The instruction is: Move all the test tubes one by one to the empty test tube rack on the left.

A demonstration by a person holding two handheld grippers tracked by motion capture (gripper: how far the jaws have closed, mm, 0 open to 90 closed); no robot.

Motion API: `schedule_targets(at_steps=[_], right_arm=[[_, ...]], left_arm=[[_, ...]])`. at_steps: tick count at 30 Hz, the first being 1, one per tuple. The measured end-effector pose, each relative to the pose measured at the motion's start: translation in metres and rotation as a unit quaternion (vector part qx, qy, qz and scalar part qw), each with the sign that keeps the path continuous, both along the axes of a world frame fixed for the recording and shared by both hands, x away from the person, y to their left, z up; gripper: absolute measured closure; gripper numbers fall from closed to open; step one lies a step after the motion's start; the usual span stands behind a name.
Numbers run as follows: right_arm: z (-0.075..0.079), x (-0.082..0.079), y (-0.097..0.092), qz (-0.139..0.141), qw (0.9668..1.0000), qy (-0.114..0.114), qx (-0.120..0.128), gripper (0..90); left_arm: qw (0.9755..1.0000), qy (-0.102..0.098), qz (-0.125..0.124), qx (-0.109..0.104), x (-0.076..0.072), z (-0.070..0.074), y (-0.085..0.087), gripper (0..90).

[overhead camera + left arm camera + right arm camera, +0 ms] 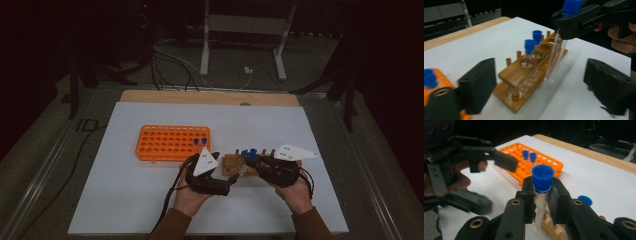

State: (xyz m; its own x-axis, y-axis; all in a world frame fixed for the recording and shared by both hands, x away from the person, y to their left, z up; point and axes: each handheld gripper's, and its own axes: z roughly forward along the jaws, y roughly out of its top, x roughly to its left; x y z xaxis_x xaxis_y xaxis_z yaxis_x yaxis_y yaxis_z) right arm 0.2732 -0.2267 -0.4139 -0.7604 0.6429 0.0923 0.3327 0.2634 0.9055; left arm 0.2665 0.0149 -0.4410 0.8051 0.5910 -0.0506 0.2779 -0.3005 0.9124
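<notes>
A wooden tube rack (524, 75) lies on the white table, and two blue-capped tubes (530, 46) stand in it. My left gripper (541, 82) is open, its jaws wide apart on either side of the rack's near end. My right gripper (541, 197) is shut on a clear test tube (541, 202) just under its blue cap (542, 176). The tube hangs upright beside the wooden rack (554, 227), its tip low by the base. From above, the left gripper (227, 172) and right gripper (248, 159) meet over the wooden rack (232, 164).
An orange tube rack (172, 142) lies left of the wooden one, with two blue-capped tubes (529, 156) in its near right corner. A loose blue cap (584, 200) lies on the white sheet (150, 200). A wooden table edge (210, 96) runs along the back.
</notes>
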Motion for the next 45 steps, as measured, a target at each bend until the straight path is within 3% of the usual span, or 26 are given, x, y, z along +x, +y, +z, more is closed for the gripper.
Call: schedule_targets(at_steps=[4, 13, 24, 28, 33, 37, 42, 45], right_arm=[[-0.001, 0.000, 0.003, 0.008, 1.0000, 0.003, 0.004, 76.7], [-0.002, -0.002, 0.007, 0.014, 0.9999, 0.006, 0.006, 76.7], [-0.004, -0.002, 0.009, 0.019, 0.9997, 0.009, 0.007, 76.7], [-0.004, -0.002, 0.010, 0.021, 0.9997, 0.011, 0.009, 76.2], [-0.002, -0.001, 0.004, 0.031, 0.9988, 0.008, 0.037, 50.7], [0.003, 0.001, -0.004, 0.012, 0.9988, 0.007, 0.047, 35.9], [0.005, 0.002, -0.010, -0.017, 0.9990, -0.001, 0.042, 15.2], [0.004, 0.004, -0.012, -0.029, 0.9990, -0.005, 0.034, 10.0]], left_arm=[[0.9999, -0.005, -0.007, 0.007, -0.001, -0.002, -0.009, 24.8], [0.9999, -0.015, -0.006, -0.001, -0.002, -0.003, -0.020, 52.5], [0.9995, -0.013, -0.027, -0.001, -0.001, -0.006, -0.026, 75.4], [0.9995, -0.016, -0.028, 0.004, -0.001, -0.006, -0.025, 77.0], [0.9997, -0.009, -0.021, -0.002, 0.003, -0.007, -0.021, 77.3], [0.9999, -0.004, -0.011, -0.006, 0.005, -0.008, -0.014, 77.4], [0.9999, -0.001, 0.002, -0.010, 0.006, -0.008, -0.003, 77.5], [0.9999, -0.001, 0.010, -0.010, 0.007, -0.008, 0.006, 77.5]])
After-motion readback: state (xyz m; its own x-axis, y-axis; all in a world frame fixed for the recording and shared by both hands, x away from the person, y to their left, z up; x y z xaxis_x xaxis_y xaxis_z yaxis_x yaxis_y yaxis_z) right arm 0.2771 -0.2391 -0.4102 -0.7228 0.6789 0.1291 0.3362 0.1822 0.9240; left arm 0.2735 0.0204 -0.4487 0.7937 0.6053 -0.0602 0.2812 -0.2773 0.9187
